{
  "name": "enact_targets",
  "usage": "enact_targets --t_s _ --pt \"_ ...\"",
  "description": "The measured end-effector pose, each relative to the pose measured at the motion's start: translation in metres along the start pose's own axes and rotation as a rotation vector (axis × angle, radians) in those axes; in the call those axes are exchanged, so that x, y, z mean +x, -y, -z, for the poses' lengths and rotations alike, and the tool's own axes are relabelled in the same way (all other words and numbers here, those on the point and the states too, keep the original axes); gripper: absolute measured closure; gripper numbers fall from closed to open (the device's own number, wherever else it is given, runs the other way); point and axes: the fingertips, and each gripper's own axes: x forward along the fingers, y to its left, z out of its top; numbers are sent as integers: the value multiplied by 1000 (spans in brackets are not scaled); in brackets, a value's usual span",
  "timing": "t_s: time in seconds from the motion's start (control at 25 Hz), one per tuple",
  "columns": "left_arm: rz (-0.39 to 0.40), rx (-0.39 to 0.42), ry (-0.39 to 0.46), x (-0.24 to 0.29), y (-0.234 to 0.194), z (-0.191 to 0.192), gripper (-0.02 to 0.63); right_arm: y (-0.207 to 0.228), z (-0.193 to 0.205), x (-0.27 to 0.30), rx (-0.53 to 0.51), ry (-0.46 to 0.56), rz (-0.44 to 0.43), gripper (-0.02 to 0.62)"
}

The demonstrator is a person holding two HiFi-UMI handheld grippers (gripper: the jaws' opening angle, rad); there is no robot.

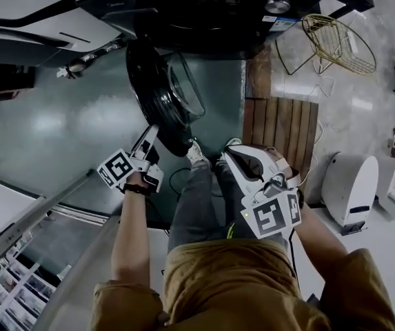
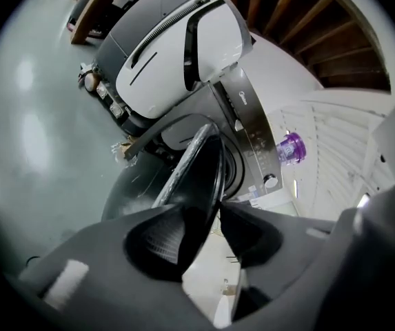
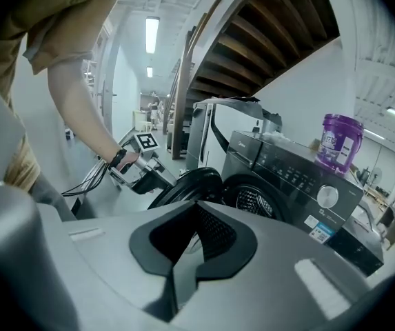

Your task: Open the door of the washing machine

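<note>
The dark front-loading washing machine [image 1: 204, 5] stands at the top of the head view. Its round glass door [image 1: 157, 95] is swung out toward me on its hinge. My left gripper [image 1: 154, 129] is shut on the door's free edge; in the left gripper view the door rim [image 2: 197, 164] runs up between the pads of the left gripper [image 2: 211, 219]. My right gripper [image 1: 230, 156] hangs to the right of the door, apart from it, shut with nothing in it. In the right gripper view the open door [image 3: 187, 185] and drum opening [image 3: 252, 202] lie ahead of the right gripper [image 3: 190, 254].
A purple detergent bottle [image 3: 340, 143] sits on top of the machine. A white-and-grey appliance [image 1: 38, 19] stands to its left. A gold wire chair [image 1: 338, 43], a wooden floor strip [image 1: 280, 133] and white units [image 1: 352, 185] are on the right. My shoes [image 1: 196, 154] are just below the door.
</note>
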Motion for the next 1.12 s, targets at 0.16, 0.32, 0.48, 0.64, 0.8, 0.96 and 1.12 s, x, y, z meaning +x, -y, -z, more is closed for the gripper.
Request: enact_targets --t_s 0.16,0.32,0.48,0.64,0.8,0.96,1.12 --pt "10 36 14 -15 -5 1 397 -10 -6 14 -22 -1 -40 591" --pt "10 24 42 -30 -16 -2 397 -19 -15 29 -45 0 -75 591" --pt "18 2 79 -44 -27 -13 397 -28 -31 45 -72 11 -103 591" --pt "27 4 95 -55 -33 -20 390 -34 -40 57 -85 17 -122 591" --pt "12 8 103 -66 -43 -22 387 -43 -45 65 -93 15 -144 591" --pt "-65 139 74 -77 -55 -23 348 -49 -49 70 -102 15 -157 591" --pt "-145 259 9 -73 -67 -16 336 -51 -49 74 -110 9 -163 591"
